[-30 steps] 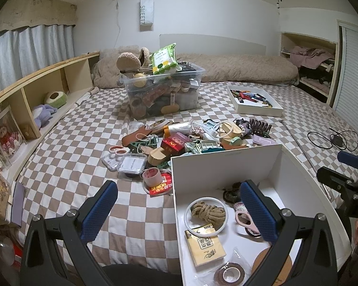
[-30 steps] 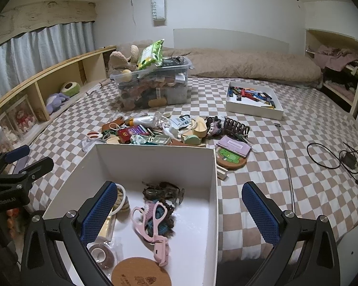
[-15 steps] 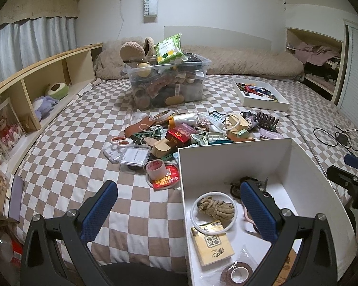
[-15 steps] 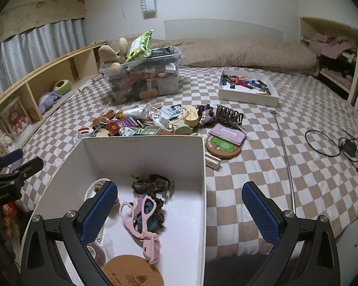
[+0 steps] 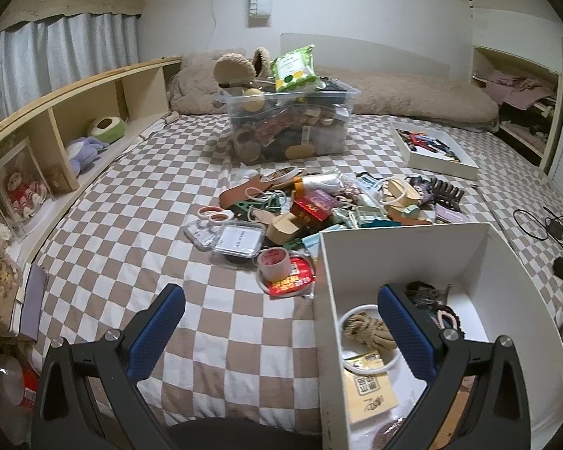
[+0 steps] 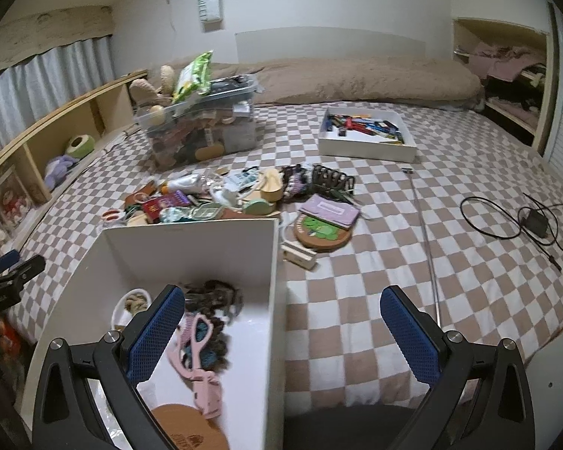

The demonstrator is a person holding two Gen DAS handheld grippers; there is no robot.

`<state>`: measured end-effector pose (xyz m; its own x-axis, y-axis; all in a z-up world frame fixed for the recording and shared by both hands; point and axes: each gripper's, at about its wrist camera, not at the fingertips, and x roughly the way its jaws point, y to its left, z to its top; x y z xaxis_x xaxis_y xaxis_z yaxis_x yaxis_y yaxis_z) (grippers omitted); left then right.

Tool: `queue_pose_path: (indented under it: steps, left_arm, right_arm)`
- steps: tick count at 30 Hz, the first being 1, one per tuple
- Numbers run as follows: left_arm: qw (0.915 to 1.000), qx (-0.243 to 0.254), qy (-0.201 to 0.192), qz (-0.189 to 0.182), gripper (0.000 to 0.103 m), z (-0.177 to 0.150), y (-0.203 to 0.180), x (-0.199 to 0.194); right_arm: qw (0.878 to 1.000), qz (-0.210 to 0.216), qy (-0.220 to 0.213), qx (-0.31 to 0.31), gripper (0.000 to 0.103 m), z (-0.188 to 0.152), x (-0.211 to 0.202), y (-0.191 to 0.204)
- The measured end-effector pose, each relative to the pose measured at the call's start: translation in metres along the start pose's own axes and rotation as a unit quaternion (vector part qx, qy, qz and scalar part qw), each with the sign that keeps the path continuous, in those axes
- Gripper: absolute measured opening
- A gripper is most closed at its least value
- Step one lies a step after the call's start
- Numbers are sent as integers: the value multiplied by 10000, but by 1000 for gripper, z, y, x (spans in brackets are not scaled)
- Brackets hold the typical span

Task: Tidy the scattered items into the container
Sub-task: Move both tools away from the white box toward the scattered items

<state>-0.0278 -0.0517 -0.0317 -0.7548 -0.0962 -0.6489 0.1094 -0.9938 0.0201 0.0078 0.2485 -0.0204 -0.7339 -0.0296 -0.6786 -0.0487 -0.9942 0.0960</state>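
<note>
Much clutter [image 5: 319, 210] on checkered bedspread [image 5: 131, 232]

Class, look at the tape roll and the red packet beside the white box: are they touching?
Touching. The left wrist view shows the tape roll standing on the edge of the red packet, with no gap between them.

Left wrist view low at the bed's [image 5: 214, 318] near edge, facing the headboard wall, white box [image 5: 401, 247] close at right, right wrist view beside it, same box [image 6: 191, 247] at left, both sharing the clutter pile [image 5: 319, 206].
</note>
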Motion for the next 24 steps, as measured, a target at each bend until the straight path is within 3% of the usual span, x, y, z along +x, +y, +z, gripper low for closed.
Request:
queue_pose_path:
  steps: [18,24]
  left_arm:
    - [9986,-159,157,481,103,8,43,29]
    - [9971,-50,434,626,103,5,61,49]
  right_arm:
    - [9984,-391,162,365,103,7,20,-51]
    - [9970,-383,331,580,103,6,30,-69]
